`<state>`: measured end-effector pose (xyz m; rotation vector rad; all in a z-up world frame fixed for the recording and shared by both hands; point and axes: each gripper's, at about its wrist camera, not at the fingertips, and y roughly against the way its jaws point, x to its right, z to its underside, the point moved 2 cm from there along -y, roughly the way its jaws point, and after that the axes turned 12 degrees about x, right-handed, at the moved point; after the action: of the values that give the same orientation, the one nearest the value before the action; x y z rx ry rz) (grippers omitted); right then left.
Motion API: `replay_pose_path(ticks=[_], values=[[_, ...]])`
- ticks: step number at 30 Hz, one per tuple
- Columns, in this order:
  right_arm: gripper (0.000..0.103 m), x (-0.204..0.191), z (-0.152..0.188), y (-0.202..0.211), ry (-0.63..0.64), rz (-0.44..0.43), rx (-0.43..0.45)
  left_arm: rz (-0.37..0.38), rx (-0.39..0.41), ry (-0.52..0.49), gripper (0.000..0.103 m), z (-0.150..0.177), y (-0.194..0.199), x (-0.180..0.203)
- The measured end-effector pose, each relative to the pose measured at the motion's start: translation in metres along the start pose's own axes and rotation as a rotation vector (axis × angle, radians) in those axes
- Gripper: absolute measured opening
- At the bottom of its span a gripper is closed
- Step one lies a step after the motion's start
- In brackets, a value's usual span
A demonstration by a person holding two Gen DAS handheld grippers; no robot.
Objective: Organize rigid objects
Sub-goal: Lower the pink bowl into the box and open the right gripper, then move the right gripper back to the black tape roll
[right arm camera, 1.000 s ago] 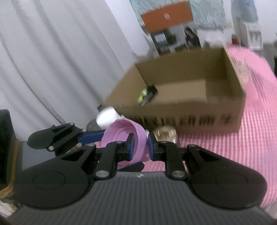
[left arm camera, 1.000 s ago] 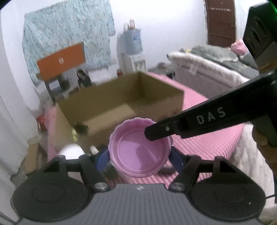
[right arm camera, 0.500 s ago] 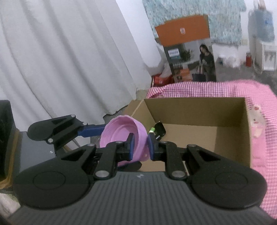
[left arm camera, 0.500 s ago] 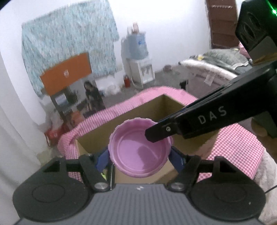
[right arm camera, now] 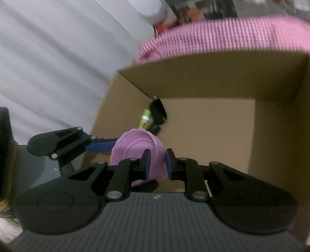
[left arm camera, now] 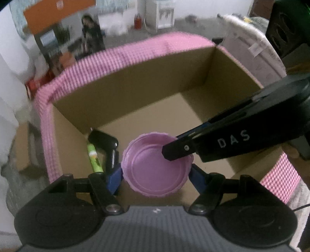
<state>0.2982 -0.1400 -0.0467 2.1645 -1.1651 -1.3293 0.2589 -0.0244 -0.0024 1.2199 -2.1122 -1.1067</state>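
Note:
A round pink lid (left arm camera: 155, 170) hangs over the open cardboard box (left arm camera: 135, 93), held by both grippers at once. My left gripper (left arm camera: 156, 179) spans the lid's width, its blue pads pressing on opposite sides of the rim. My right gripper (right arm camera: 157, 162) is shut on the lid's (right arm camera: 135, 147) edge, and in the left wrist view its black fingers (left arm camera: 174, 153) reach in from the right. On the box floor, in the left corner, lie a black object (left arm camera: 104, 141) and a green tube (left arm camera: 95, 159).
The box (right arm camera: 213, 77) stands on a surface covered in pink checked cloth (left arm camera: 135, 52). A white curtain (right arm camera: 58, 58) hangs to the left. Beyond are a poster board (left arm camera: 64, 34), a white appliance (left arm camera: 162, 11) and a bed with blankets (left arm camera: 251, 48).
Both grippers have carried the lid together from in front of the box to above its opening and tipped downward. The box floor and the things in it now show.

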Motion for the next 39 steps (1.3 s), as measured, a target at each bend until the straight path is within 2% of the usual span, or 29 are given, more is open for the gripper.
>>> replay_pose_path(ticks=[6,9,15,21,27,30,35,39], values=[[0.017,0.013,0.003,-0.038,-0.043,0.006,-0.113,0.02,-0.137,0.067,0.074,0.003,-0.029,-0.012],[0.018,0.013,0.006,-0.049,-0.045,0.014,-0.15,0.024,-0.177,0.086,0.074,0.005,-0.037,-0.014],[0.018,0.01,0.005,-0.061,-0.059,0.018,-0.167,0.017,-0.194,0.097,0.075,0.004,-0.043,-0.014],[0.022,0.022,0.006,-0.062,-0.076,0.005,-0.159,0.016,-0.171,0.11,0.081,0.002,-0.036,-0.013],[0.025,0.027,0.002,-0.042,-0.093,-0.02,-0.075,0.006,-0.091,0.093,0.081,-0.002,-0.008,-0.005],[0.028,0.027,-0.002,-0.021,-0.109,-0.042,-0.004,-0.052,-0.028,0.072,0.082,-0.005,0.011,-0.002],[0.03,0.029,0.002,0.034,-0.121,-0.064,0.15,-0.099,0.099,0.034,0.082,-0.009,0.053,0.009],[0.034,0.022,0.023,0.087,-0.095,-0.081,0.285,-0.075,0.192,0.054,0.085,-0.002,0.09,0.02]])
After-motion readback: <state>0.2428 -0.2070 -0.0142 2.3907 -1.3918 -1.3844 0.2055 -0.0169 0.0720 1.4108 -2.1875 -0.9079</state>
